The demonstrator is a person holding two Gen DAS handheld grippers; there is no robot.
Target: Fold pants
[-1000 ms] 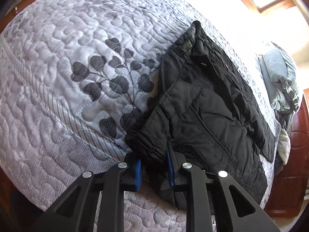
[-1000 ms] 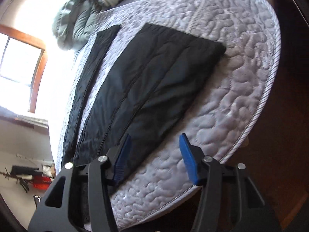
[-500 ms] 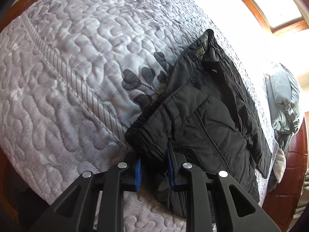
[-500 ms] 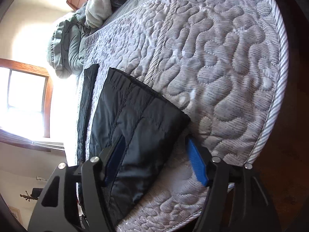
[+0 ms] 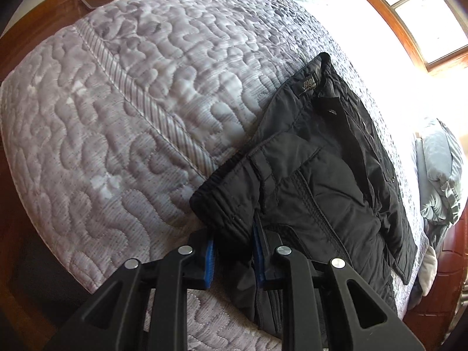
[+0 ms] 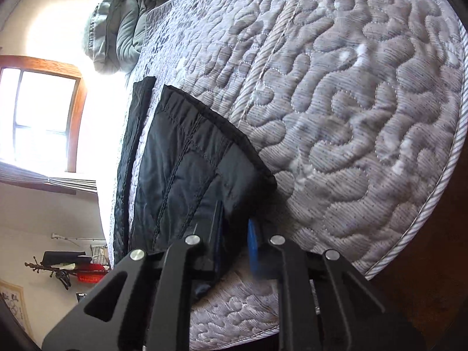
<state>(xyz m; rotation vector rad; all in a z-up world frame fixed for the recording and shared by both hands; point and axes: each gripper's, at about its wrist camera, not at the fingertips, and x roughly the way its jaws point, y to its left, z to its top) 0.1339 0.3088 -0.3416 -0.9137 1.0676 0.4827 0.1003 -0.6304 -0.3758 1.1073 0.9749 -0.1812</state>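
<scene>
Left hand-held gripper (image 5: pixel 232 253) and right hand-held gripper (image 6: pixel 234 247) each pinch black pants (image 5: pixel 316 187) on quilt (image 5: pixel 131 122)

Item I have in view: one pair of black pants (image 5: pixel 316 181), quilted, slightly glossy fabric with stitched seams. In the left wrist view they fill the centre and lower right of the frame, waistband end nearest me, a small label near the upper edge, the upper layer doubled over and rumpled. In the right wrist view I see a flat stitched panel (image 6: pixel 187 169) at centre left, a narrow strip beside it.
</scene>
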